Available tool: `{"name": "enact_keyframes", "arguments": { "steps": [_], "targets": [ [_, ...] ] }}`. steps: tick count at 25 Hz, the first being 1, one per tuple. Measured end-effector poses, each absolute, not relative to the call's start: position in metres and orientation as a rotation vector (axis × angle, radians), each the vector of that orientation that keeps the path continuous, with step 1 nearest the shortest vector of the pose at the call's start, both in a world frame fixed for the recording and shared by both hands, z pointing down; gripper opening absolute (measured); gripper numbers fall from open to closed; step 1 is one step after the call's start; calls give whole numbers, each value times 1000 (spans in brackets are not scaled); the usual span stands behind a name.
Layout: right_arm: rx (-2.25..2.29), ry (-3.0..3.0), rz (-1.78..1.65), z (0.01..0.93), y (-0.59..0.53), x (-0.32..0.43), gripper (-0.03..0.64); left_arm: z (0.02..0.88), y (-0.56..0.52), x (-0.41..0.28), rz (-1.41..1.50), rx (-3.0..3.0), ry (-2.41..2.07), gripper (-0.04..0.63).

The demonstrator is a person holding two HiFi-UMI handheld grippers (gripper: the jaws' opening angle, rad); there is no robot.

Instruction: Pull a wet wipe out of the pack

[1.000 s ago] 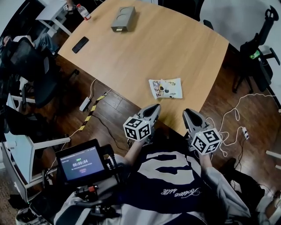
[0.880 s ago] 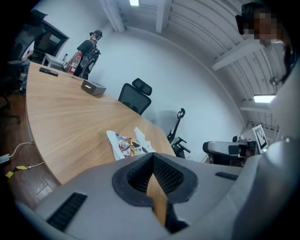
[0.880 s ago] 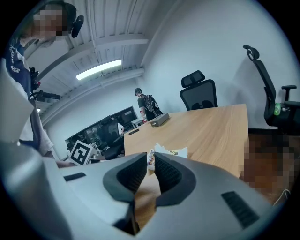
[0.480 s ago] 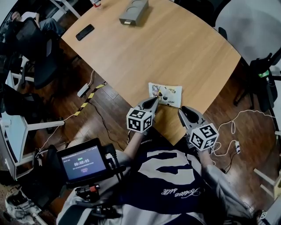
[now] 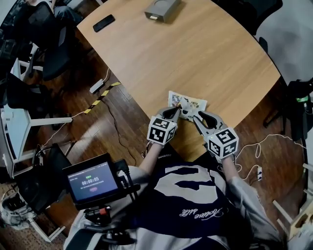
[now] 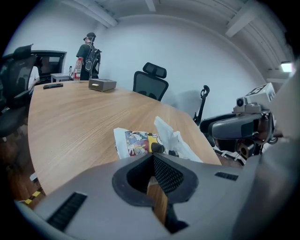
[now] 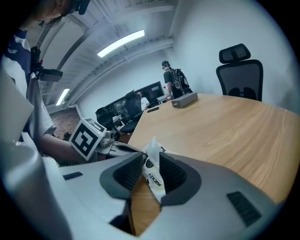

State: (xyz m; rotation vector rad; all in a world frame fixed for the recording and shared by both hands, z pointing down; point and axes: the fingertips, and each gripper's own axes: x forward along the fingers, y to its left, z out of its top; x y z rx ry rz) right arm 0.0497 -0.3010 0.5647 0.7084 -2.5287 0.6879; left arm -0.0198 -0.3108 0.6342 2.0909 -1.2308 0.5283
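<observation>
Stretching across the room, a pale wooden table with rounded corners stands on a dark wood floor. Office chairs stand off the table's left edge, where cables and a yellow-and-black striped strip lie on the floor. A black phone lies near the far left corner and a grey box at the far edge. A small screen in front of the person reads 00:00:05.

The left gripper hangs over the near edge just short of the pack. Its jaws meet at the tips and nothing is between them. The pack of wet wipes lies close to the near edge, printed with cartoon figures, and one end reads MICKEY. The right gripper sits at the pack's right end with its jaws opening. The crinkled end stands between them, and a gap shows beside one pad.
</observation>
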Motion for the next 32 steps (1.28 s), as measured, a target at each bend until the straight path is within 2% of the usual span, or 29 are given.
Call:
{"name": "enact_keyframes", "arguments": {
  "steps": [6, 13, 15, 16, 17, 19, 32],
  "targets": [
    [527, -2469, 538, 590, -309, 21, 129, 638, -312, -19, 571, 2077, -1253, 3],
    [479, -2387, 379, 618, -318, 4, 127, 638, -313, -19, 585, 2089, -1281, 3],
    [467, -2371, 341, 622, -319, 2, 121, 638, -314, -19, 584, 2085, -1276, 3],
    [463, -2366, 322, 622, -319, 0, 105, 638, -315, -20, 585, 2083, -1275, 3],
    [461, -2361, 302, 622, -320, -1, 52, 638, -316, -22, 587, 2081, -1274, 3],
    [459, -2352, 268, 621, -320, -5, 34, 638, -318, -24, 590, 2078, -1272, 3],
    [556, -2398, 367, 595, -320, 10, 11, 640, -319, -21, 597, 2081, -1247, 3]
  ]
}}
